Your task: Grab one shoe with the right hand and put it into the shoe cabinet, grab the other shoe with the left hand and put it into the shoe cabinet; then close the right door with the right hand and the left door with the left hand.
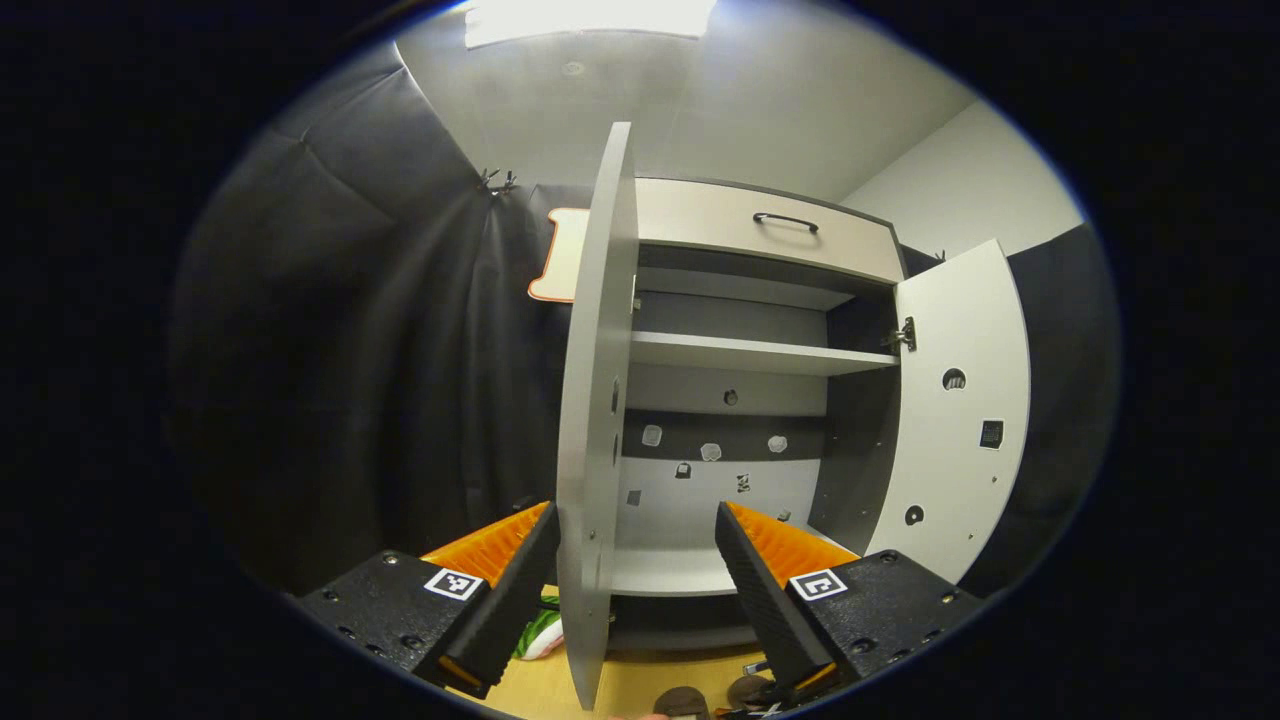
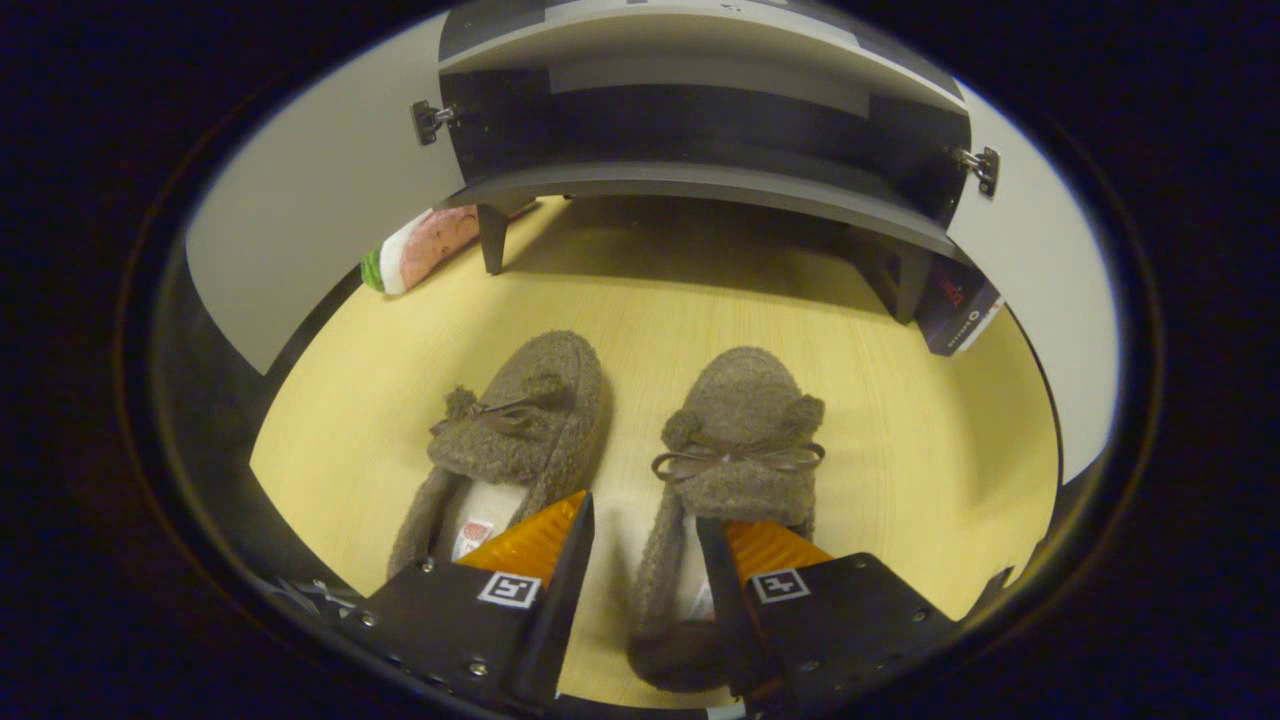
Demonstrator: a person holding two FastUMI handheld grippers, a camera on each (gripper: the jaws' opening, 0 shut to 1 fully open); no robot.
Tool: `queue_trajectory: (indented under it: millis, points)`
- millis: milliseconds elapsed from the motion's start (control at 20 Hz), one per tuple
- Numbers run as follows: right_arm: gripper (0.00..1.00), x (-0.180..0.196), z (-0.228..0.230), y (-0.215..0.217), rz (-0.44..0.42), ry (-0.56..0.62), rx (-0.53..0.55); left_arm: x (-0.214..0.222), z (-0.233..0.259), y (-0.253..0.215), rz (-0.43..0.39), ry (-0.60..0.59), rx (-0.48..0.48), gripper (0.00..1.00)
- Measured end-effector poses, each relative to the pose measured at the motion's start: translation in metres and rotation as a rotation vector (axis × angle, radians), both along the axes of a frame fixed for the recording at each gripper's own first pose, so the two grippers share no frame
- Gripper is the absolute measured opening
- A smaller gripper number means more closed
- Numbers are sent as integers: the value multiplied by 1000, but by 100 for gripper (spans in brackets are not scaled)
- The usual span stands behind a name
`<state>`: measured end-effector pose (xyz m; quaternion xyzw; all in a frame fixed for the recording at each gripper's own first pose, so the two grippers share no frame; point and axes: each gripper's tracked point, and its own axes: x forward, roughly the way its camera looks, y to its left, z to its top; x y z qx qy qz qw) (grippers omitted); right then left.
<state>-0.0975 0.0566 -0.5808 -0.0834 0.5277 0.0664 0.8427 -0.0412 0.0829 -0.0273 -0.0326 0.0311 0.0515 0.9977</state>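
- The right gripper [image 2: 640, 590] hung with fingers spread around one side wall of the right-hand fuzzy brown slipper [image 2: 735, 450], not pressing it.
- The other fuzzy brown slipper [image 2: 520, 425] lay beside it on the yellow wooden floor [image 2: 900, 420].
- The left gripper [image 1: 635, 580] was open, straddling the grey shoe cabinet's [image 1: 740, 355] left door [image 1: 598, 400] edge.

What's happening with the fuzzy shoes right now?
Right gripper open, straddling right shoe's edge. Left gripper open, facing cabinet. Both shoes on floor.

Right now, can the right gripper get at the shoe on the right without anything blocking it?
Probably yes. The right gripper is open just above the right shoe, one finger over its opening. Only bare floor lies around it; the other shoe lies apart.
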Motion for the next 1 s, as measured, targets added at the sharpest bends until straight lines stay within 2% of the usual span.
queue_trajectory:
  millis: [50,100,150,200,300,350,700,950,1000]
  points:
    - [58,3,-5,0,11,1,-18,-1,-1,2,6,4,1,92]
    - [62,6,-10,-12,9,-8,-89,-3,-1,2,10,6,2,95]
    - [27,8,-9,-15,3,-10,-93,-4,-3,3,14,10,5,95]
    - [10,7,-14,-11,-5,-3,-88,-5,-3,4,18,12,8,95]
    - [12,13,-9,-16,-29,-16,-86,-6,-4,5,22,14,11,92]
    - [1,10,-11,-16,-39,-4,-70,-6,-5,4,21,16,9,92]
    - [1,20,27,-24,-119,-47,30,-2,-9,-2,3,22,9,95]
    - [1,49,94,-31,-93,-179,47,2,-11,-8,-17,24,40,95]
    - [1,59,112,-31,-94,-217,55,2,-13,-10,-23,26,36,93]
